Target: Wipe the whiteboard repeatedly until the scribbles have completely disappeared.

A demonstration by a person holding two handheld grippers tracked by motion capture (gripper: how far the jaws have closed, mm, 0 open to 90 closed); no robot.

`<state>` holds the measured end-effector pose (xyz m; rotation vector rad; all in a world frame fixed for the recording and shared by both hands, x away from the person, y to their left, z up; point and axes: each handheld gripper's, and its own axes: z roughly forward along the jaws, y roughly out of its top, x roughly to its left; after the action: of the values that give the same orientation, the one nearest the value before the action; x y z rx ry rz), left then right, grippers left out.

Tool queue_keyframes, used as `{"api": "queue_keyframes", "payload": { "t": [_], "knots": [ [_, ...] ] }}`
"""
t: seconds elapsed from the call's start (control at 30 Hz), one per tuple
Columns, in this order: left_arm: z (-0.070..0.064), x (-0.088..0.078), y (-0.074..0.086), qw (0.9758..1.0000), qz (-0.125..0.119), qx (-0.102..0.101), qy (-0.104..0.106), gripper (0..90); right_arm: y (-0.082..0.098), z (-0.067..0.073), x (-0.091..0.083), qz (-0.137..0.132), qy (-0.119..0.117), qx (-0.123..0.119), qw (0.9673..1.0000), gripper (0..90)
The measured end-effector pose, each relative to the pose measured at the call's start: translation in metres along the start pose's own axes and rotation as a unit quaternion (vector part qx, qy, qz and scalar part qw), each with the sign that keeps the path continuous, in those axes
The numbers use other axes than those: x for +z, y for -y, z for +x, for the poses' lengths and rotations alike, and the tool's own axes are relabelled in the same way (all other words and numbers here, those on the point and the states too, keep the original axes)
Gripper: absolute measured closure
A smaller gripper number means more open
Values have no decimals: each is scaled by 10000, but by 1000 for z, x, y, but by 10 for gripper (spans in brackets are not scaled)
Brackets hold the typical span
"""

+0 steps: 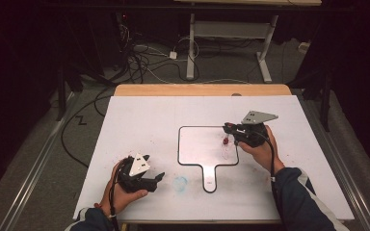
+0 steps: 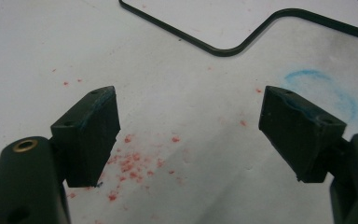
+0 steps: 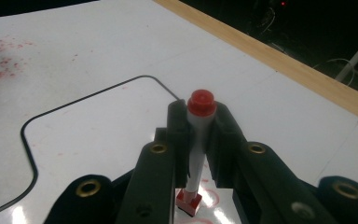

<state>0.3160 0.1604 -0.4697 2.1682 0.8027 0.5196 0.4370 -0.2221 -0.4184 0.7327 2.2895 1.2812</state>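
A small whiteboard [image 1: 197, 144] with a black rim and a handle lies flat in the middle of the white table cover [image 1: 139, 120]; its near edge is the whiteboard [image 2: 205, 18] at the top of the left gripper view. My right gripper [image 1: 229, 130] [image 3: 200, 116] is shut on a red-capped marker [image 3: 199, 135], held upright with its lower end over the board's right side, where faint red strokes [image 3: 210, 197] show. The marker [image 1: 225, 141] looks like a small red spot from above. My left gripper [image 1: 153, 167] [image 2: 191, 121] rests at the front left, open, with nothing between its jaws.
A blue smudge [image 1: 179, 182] [image 2: 321, 88] and red specks [image 2: 130, 163] mark the cover in front of the left gripper. The table's wooden far edge [image 1: 202, 90] borders the cover. Beyond it, cables [image 1: 139, 57] and a white desk frame [image 1: 231, 33] stand on the floor.
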Motion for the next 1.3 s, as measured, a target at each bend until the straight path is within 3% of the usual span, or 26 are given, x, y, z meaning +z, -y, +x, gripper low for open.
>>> {"api": "queue_keyframes", "payload": {
  "t": [0.27,0.53,0.77,1.0,1.2,1.3],
  "knots": [
    [-2,1,0,10000,57,36,44,197,7,8,-17,60,-272,59,9996,815],
    [-3,2,-1,9999,72,58,77,197,13,31,-32,69,-545,46,9985,815],
    [-4,3,-2,9999,70,75,99,197,13,34,-27,-22,-347,-18,9994,815],
    [-3,4,-1,9998,110,87,119,199,6,20,-8,-144,-42,115,9998,815],
    [-3,3,-2,9998,64,127,118,199,-3,11,10,-91,265,13,9996,816],
    [-3,3,-2,9998,45,126,124,199,-6,5,16,-99,348,95,9993,815]
  ]
}}
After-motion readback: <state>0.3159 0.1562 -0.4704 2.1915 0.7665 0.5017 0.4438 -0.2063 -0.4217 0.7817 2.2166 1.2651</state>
